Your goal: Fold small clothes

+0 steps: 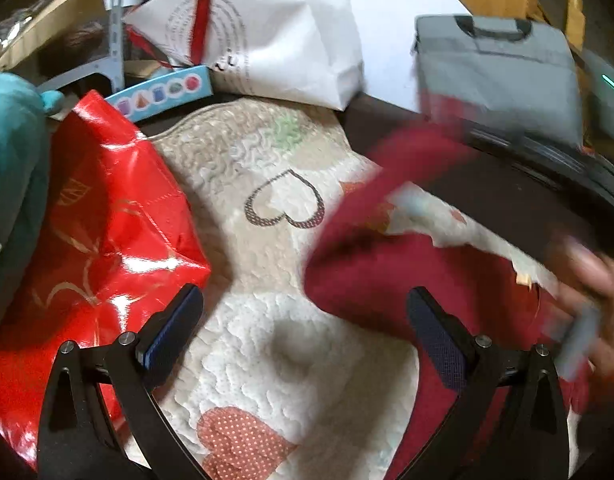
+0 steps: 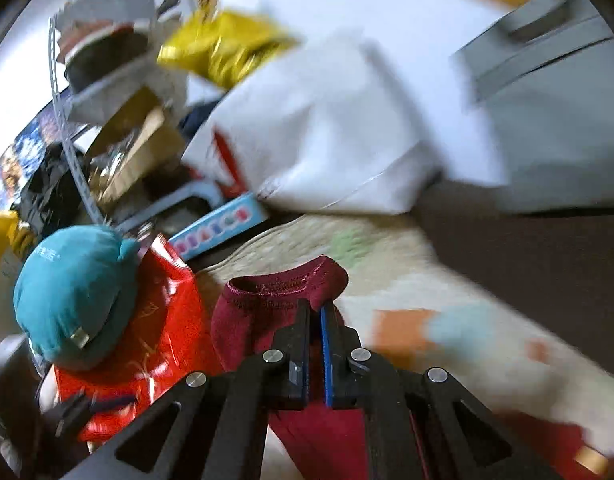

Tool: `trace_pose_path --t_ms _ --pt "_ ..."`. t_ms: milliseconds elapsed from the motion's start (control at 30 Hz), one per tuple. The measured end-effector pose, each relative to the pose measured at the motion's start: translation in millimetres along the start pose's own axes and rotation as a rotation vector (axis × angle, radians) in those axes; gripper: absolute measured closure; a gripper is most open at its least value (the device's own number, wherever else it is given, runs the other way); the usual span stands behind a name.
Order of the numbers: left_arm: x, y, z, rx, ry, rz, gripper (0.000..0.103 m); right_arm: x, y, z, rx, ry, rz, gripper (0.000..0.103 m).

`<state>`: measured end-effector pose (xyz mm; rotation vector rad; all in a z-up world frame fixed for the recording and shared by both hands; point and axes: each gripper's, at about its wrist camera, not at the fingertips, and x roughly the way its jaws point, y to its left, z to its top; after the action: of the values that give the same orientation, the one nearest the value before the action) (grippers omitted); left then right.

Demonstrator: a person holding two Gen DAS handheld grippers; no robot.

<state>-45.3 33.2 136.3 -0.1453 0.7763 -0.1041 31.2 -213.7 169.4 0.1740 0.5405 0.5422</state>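
A dark red small garment (image 1: 371, 264) lies blurred on the quilted heart-pattern mat (image 1: 267, 264), at the right in the left wrist view. My left gripper (image 1: 303, 316) is open and empty above the mat, its right finger over the garment's edge. A blurred hand (image 1: 595, 320) shows at the far right. In the right wrist view my right gripper (image 2: 315, 308) is shut on the hemmed edge of the dark red garment (image 2: 267, 300), held above the mat (image 2: 407, 276).
A glossy red bag (image 1: 103, 236) and a teal plush (image 1: 11, 152) lie left of the mat. A white paper bag (image 1: 275, 40), a grey case (image 1: 499, 76) and a light blue box (image 1: 163, 92) stand behind. A cluttered shelf (image 2: 107, 120) is at the back left.
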Motion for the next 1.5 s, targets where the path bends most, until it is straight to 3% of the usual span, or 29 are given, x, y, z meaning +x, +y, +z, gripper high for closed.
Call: trace_pose_path --t_ms 167,233,300,367,500,767,867,933,1000,1033,1100,1200,1300,1400,1500 --pt "12.2 -14.8 -8.5 0.002 0.045 -0.012 0.001 -116.6 -56.5 -40.8 0.069 -0.026 -0.253 0.099" --pt "19.7 -33.5 -14.7 0.058 0.062 -0.01 0.001 -157.4 -88.8 -69.5 0.144 -0.016 -0.368 0.099" --pt "25.5 -52.1 -19.8 0.112 0.06 -0.009 0.001 -181.5 -115.8 -102.8 0.236 0.004 -0.431 0.099" --pt "30.7 -68.1 -24.9 0.155 0.058 -0.009 0.001 -192.1 -134.8 -136.8 0.333 0.051 -0.447 0.099" --pt "42.2 -97.6 -35.0 0.229 0.064 -0.009 0.001 -197.1 -144.9 -181.1 0.388 0.099 -0.476 0.099" --pt "61.5 -113.3 -46.5 0.263 0.075 0.001 0.001 -222.1 -152.8 -153.1 0.314 -0.002 -0.578 0.099" --pt "72.9 -120.6 -51.4 0.263 0.092 -0.002 0.001 -227.4 -158.0 -164.0 0.29 -0.013 -0.61 0.099" --pt "81.1 -129.2 -59.0 0.3 0.116 0.009 0.001 -222.4 -170.2 -180.6 0.302 0.046 -0.637 0.098" --pt "88.0 -135.6 -67.1 0.341 0.143 0.029 0.001 -212.0 -188.8 -199.2 0.353 0.235 -0.728 0.097" --pt "90.2 -136.8 -70.1 0.356 0.155 0.041 0.001 -214.3 -193.0 -205.1 0.369 0.272 -0.767 0.097" --pt "92.2 -136.0 -72.2 0.366 0.16 0.056 0.001 -230.8 -192.9 -208.8 0.42 0.229 -0.806 0.094" --pt "96.2 -130.1 -70.2 0.35 0.164 0.09 0.001 -245.6 -180.9 -194.0 0.465 0.112 -0.759 0.094" --pt "102.5 -120.4 -67.4 0.313 0.18 0.113 0.001 -217.8 -152.2 -163.4 0.411 0.05 -0.592 0.093" --pt "107.2 -111.1 -64.5 0.273 0.212 0.115 0.001 -154.3 -127.5 -140.0 0.358 0.077 -0.358 0.093" --pt "103.9 -107.0 -60.0 0.254 0.209 0.103 0.001 -73.9 -101.8 -123.6 0.248 0.171 -0.264 0.093"
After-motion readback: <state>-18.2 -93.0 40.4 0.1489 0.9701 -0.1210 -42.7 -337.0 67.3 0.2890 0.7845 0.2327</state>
